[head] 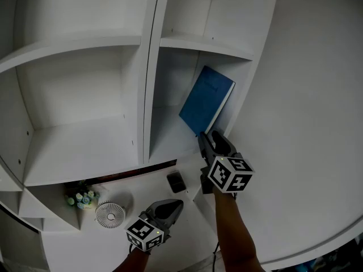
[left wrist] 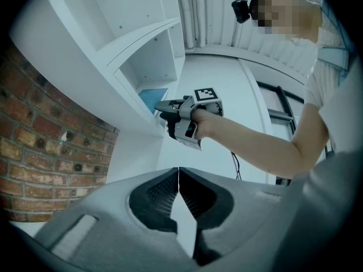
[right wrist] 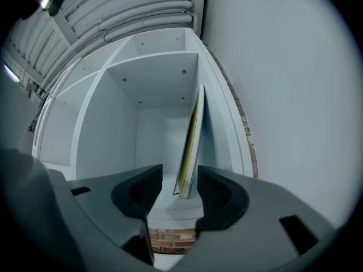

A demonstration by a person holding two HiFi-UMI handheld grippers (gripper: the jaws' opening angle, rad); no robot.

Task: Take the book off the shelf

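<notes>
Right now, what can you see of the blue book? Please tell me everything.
The book is thin, with a plain blue cover and pale page edges. It stands on its lower edge in the right compartment of the shelf, tilted, its top leaning toward the right wall. The right gripper has its open jaws on either side of the lower corner, not yet clamped.

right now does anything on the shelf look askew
Only the blue book: it leans tilted against the side wall of its compartment instead of standing upright. The right gripper has open jaws either side of its lower edge.
</notes>
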